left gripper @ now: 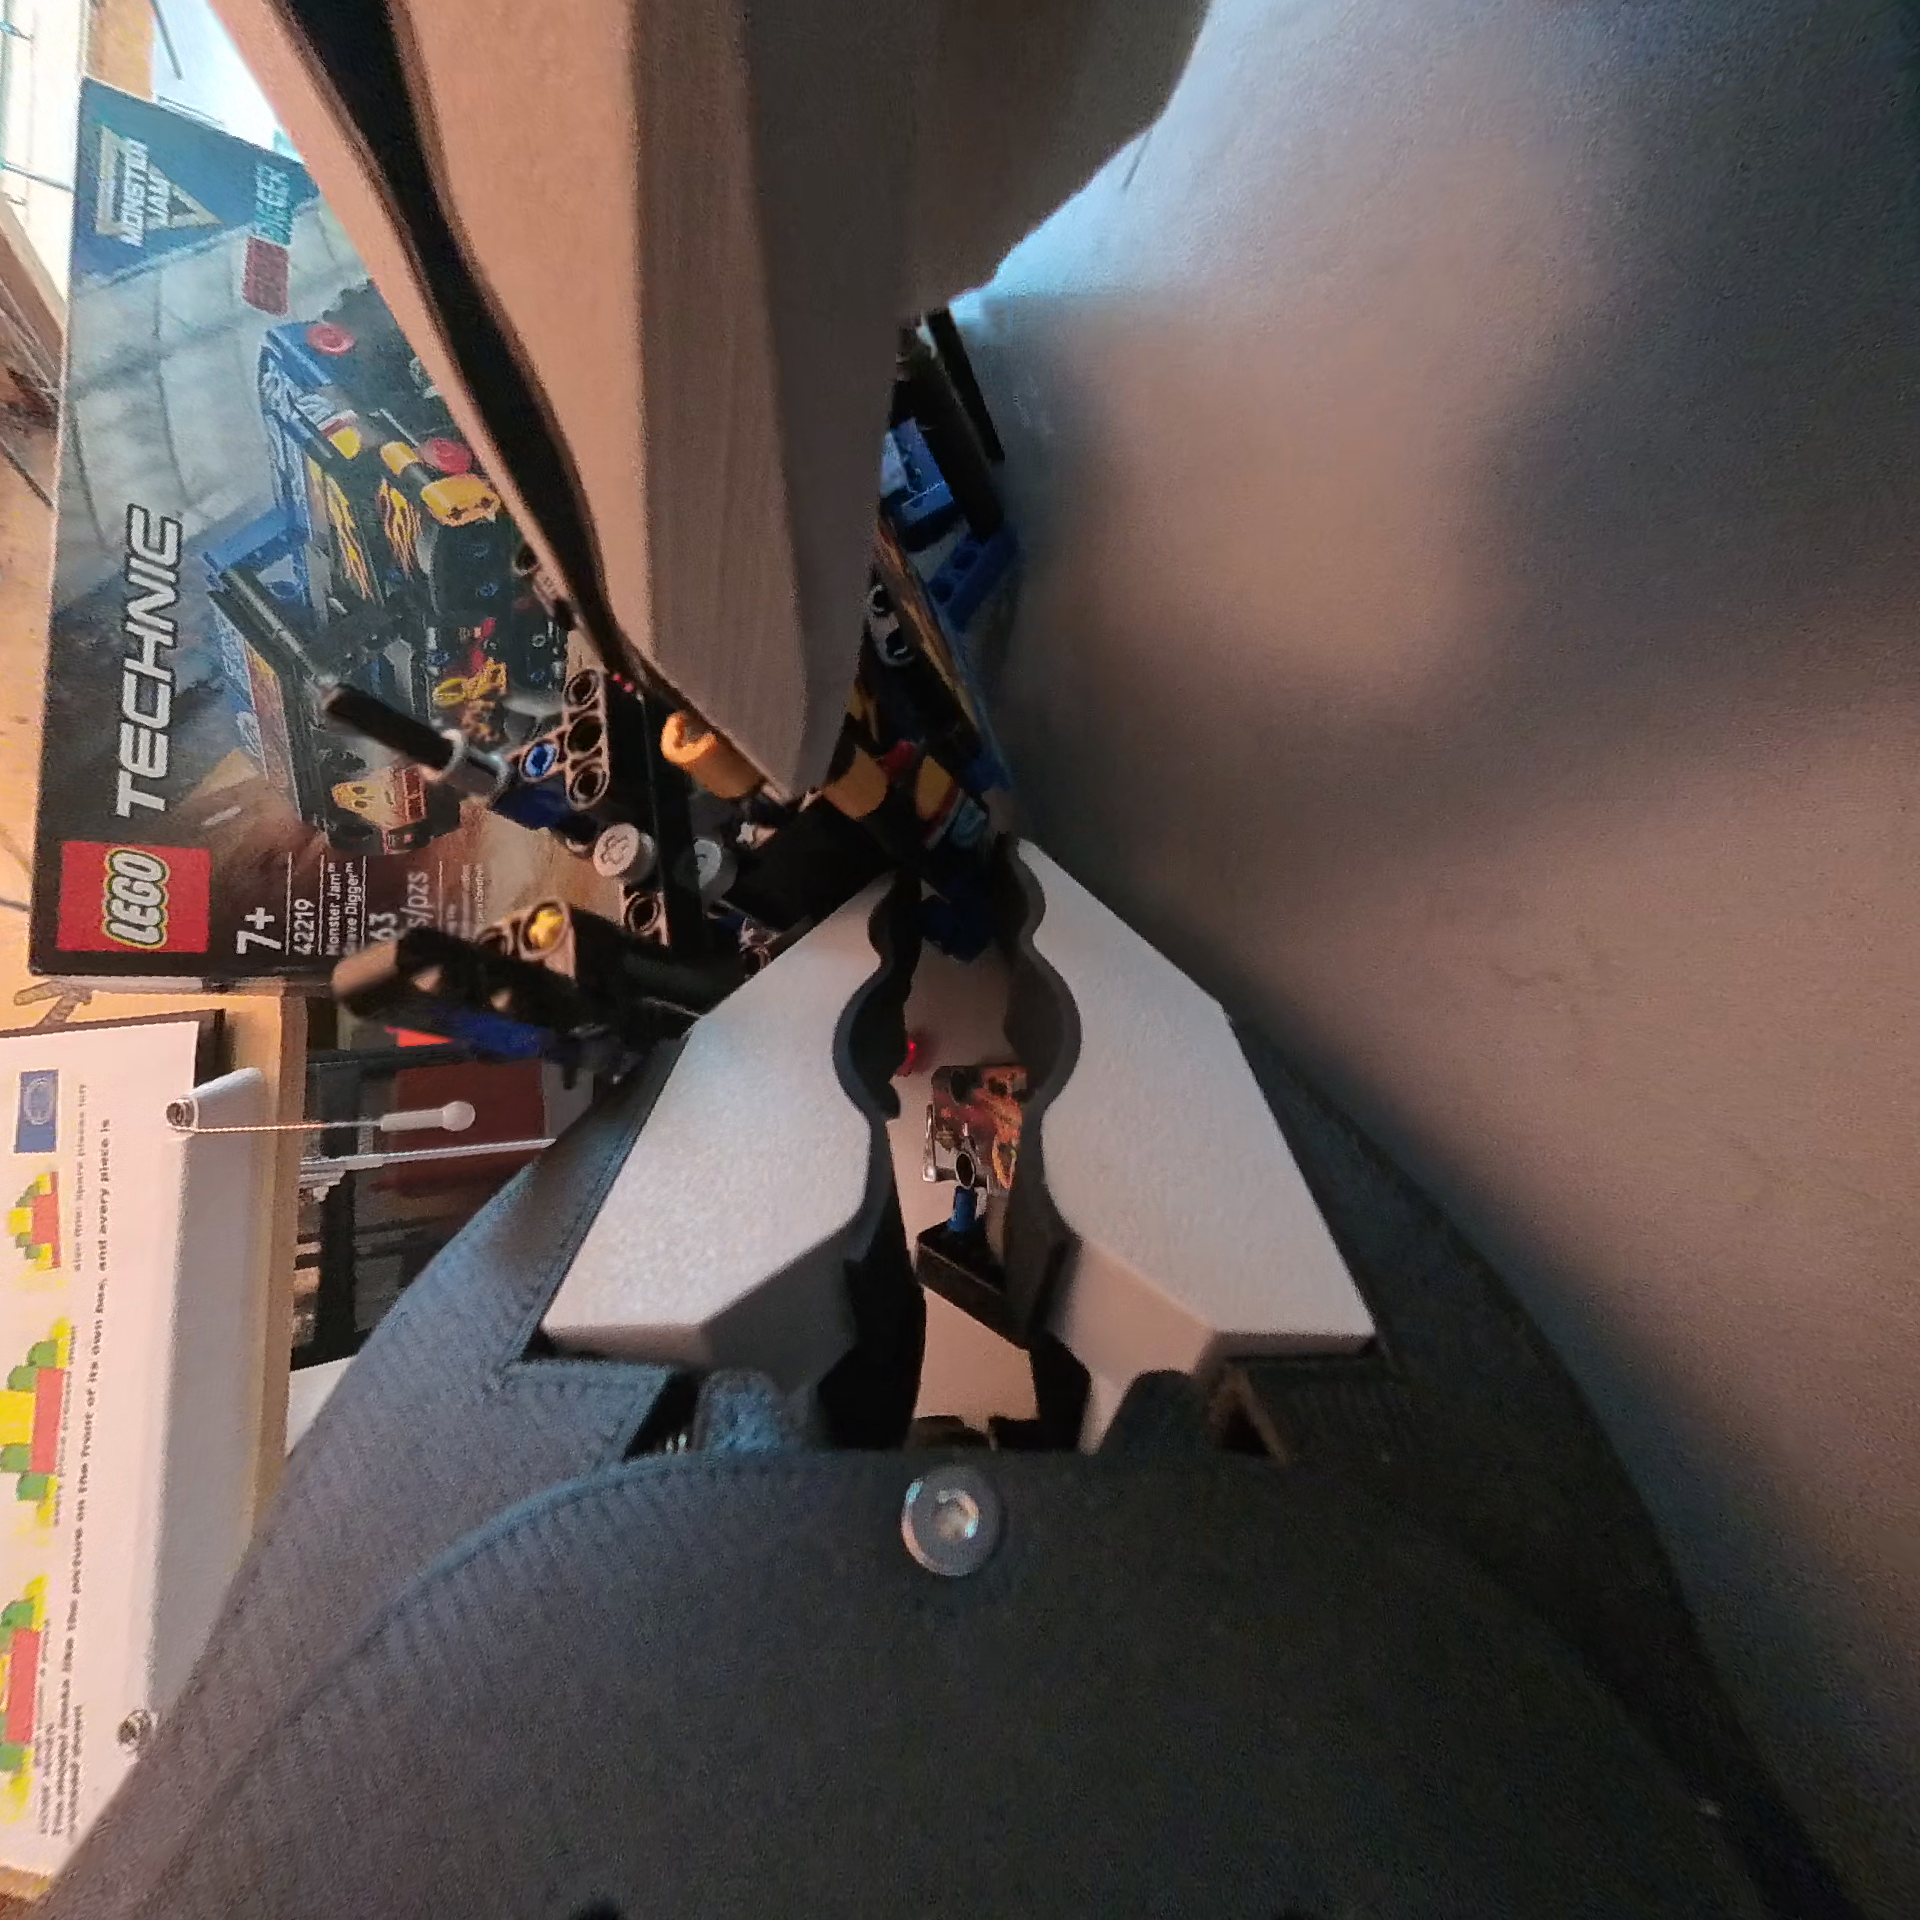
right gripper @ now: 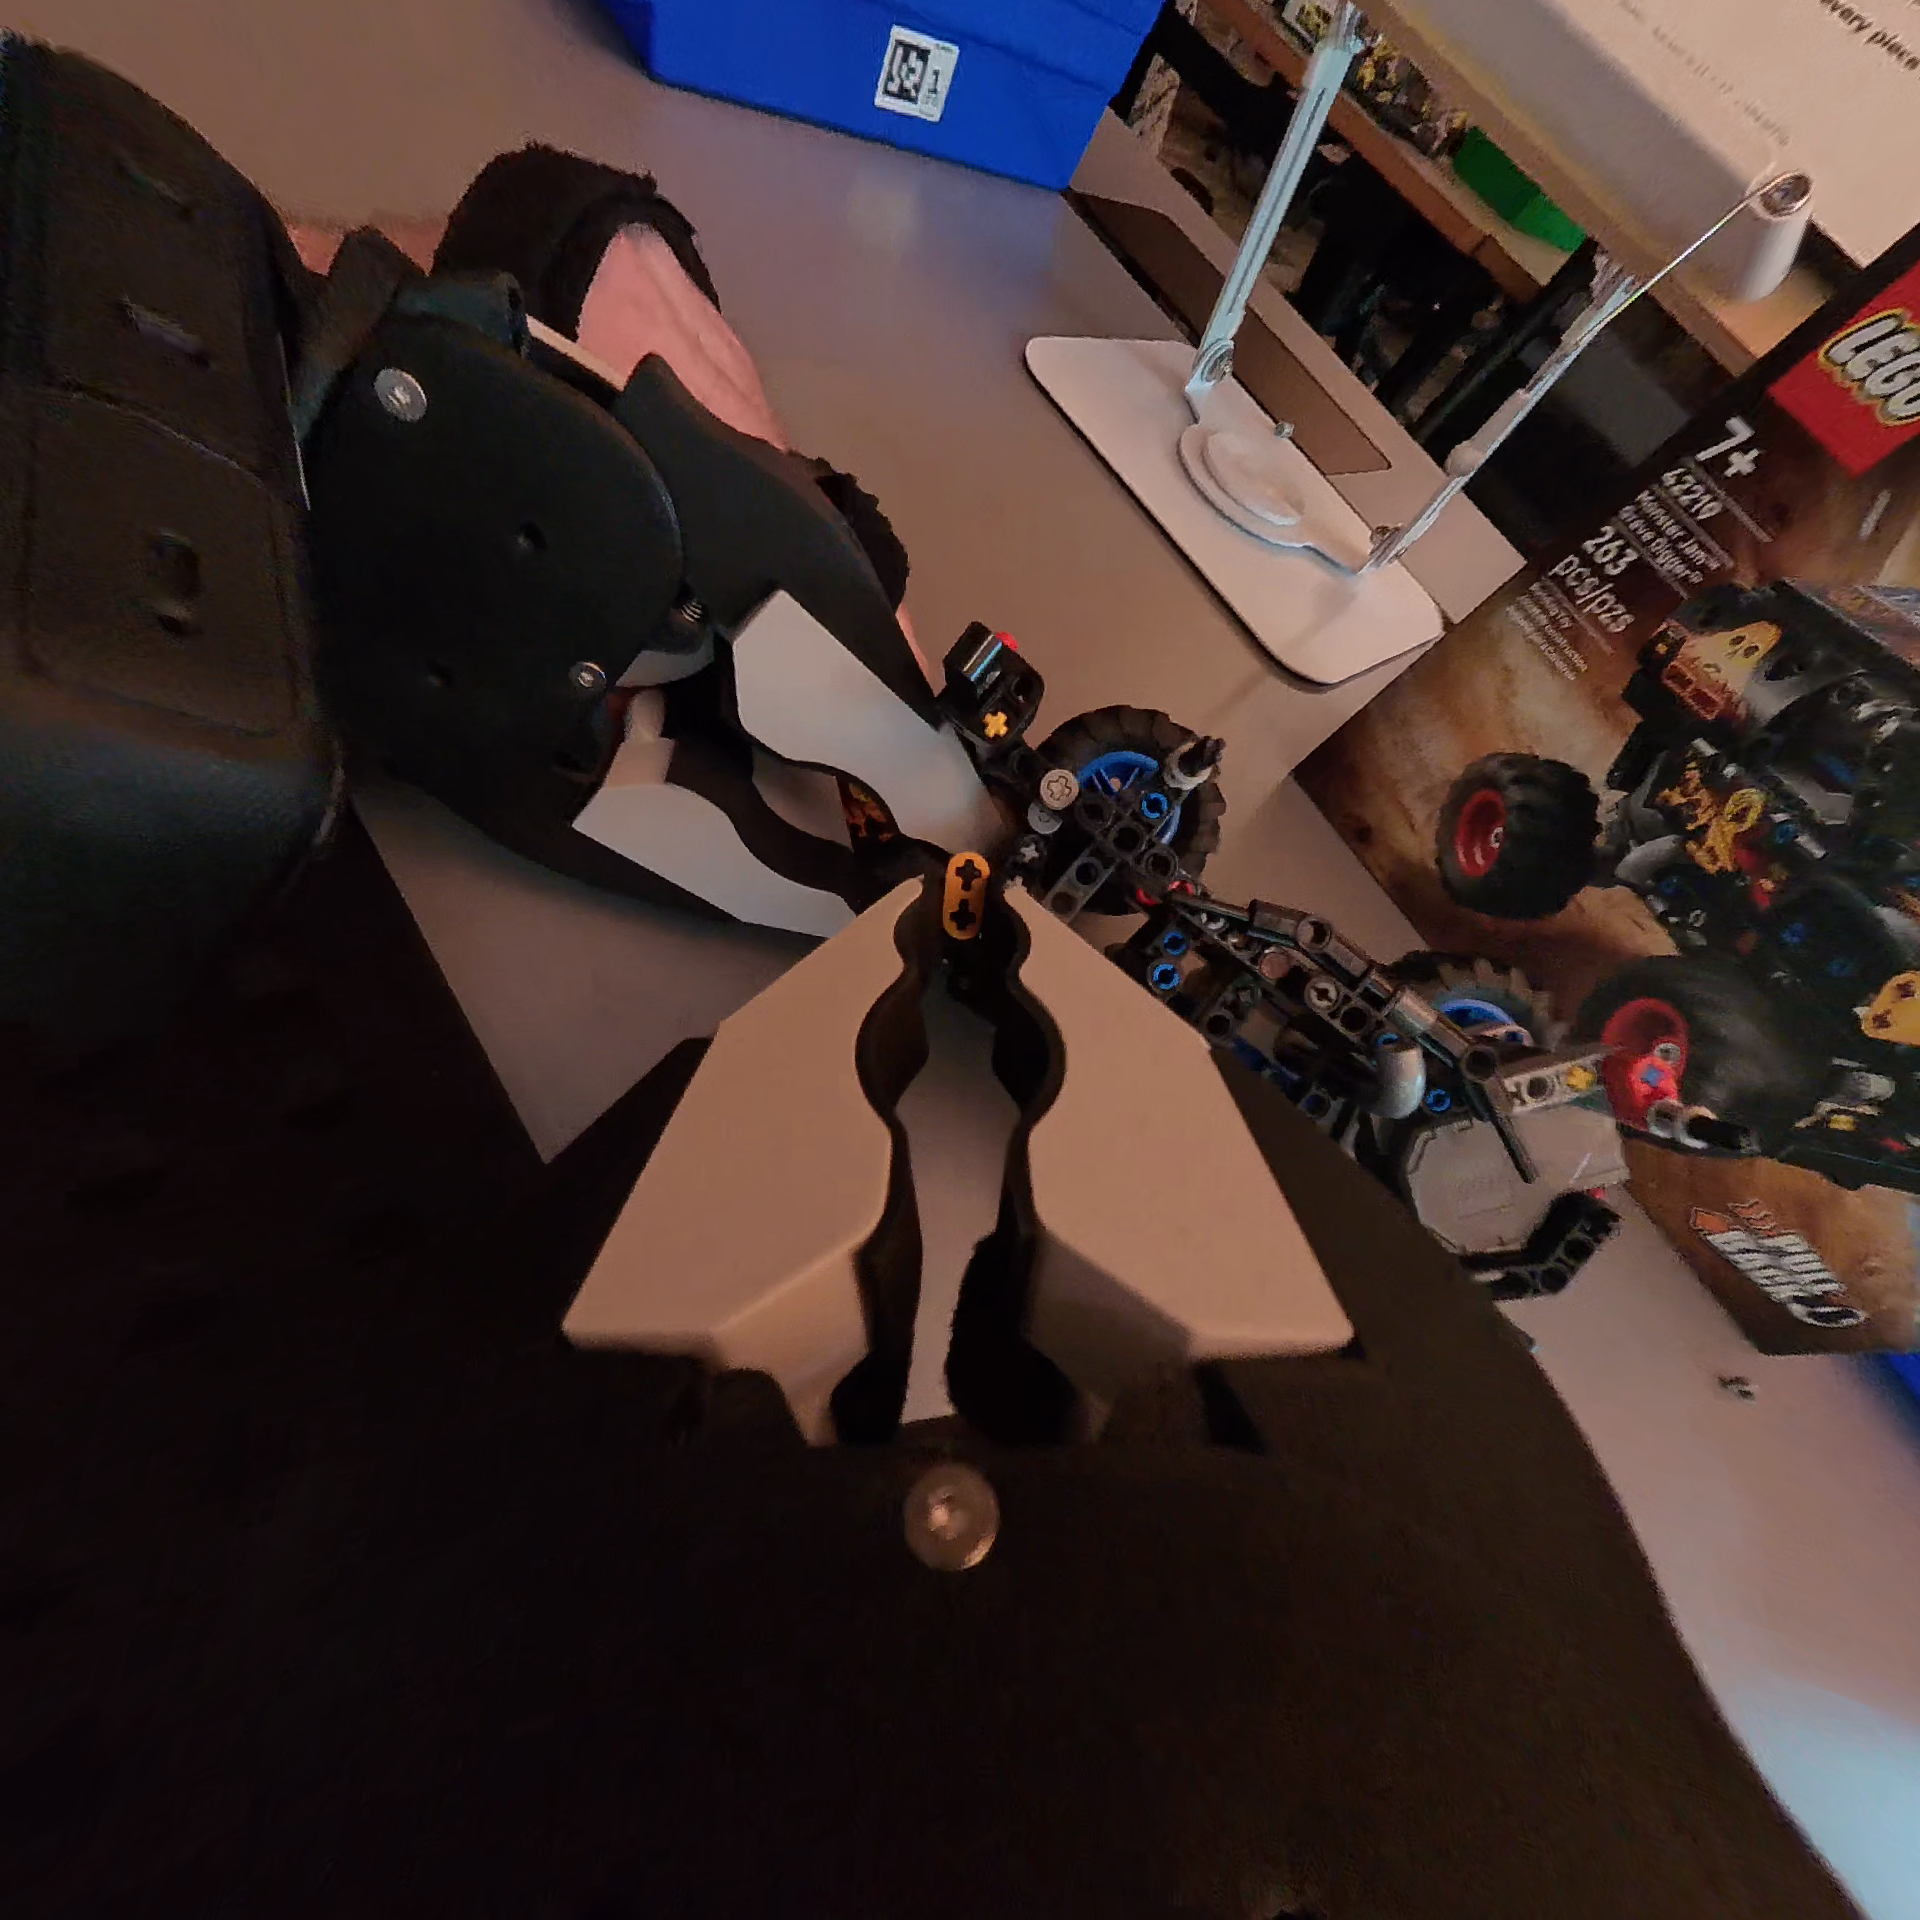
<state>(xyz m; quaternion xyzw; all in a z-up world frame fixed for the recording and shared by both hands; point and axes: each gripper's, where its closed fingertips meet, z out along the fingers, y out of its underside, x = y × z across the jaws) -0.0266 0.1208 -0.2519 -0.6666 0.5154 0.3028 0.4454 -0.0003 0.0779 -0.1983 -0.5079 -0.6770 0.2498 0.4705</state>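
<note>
Nearest us, our right gripper (right gripper: pixel 961 914) pinches a small yellow connector (right gripper: pixel 964 894) on the half-built toy truck (right gripper: pixel 1299 997), nearly closed. Our left gripper (right gripper: pixel 894 831) clamps the truck's near end, its box (right gripper: pixel 1714 831) just right, on the grey table (right gripper: pixel 935 343).

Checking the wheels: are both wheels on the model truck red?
No, the model truck has blue-hubbed wheels; red hubs appear only on the box picture.

Counted: 2 grippers, left gripper (right gripper: pixel 883 842), right gripper (right gripper: pixel 961 914) | 1 toy truck model (right gripper: pixel 1299 997) beyond the fingers | 1 printed box (right gripper: pixel 1662 831) | 1 blue bin (right gripper: pixel 883 73) | 1 white stand (right gripper: pixel 1236 488) | 1 surface (right gripper: pixel 935 312)
</note>
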